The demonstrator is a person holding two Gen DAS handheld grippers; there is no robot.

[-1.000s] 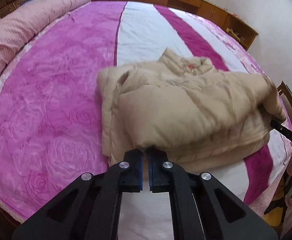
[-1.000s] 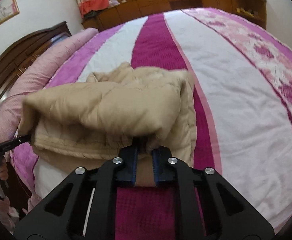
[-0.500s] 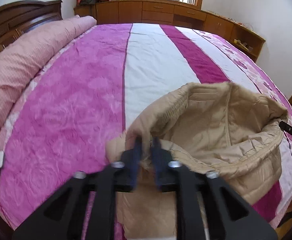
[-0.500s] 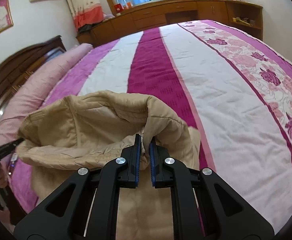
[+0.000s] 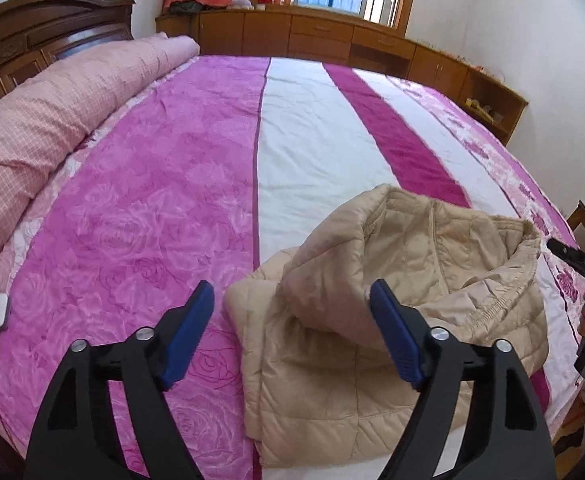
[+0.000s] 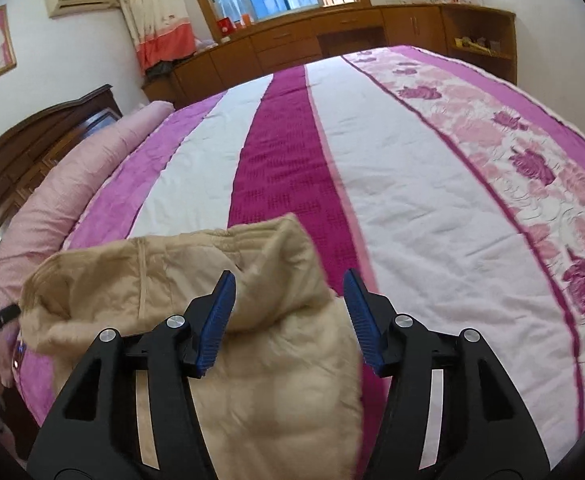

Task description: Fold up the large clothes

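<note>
- Jaws of my left gripper (image 5: 292,300) stand wide apart in the left wrist view, having just been opening; a fold of the beige jacket (image 5: 392,300) lies below and between the blue pads (image 5: 392,336), but I see neither pad pressing it, so I hold nothing.
- From those jaws the jacket lies ahead and to the right on the bed (image 5: 152,200), its long axis running rightward toward my right gripper (image 5: 580,264), which sits at its far end.
- Right wrist view: the right gripper (image 6: 288,280) has also just been opening, about half wide, with a raised flap of the jacket (image 6: 252,380) between the pads, untouched.
- From here the jacket stretches ahead-left toward the left tool.
- My guess: both hands sit equally near their own ends, so the next fold would go across that long axis.
</note>
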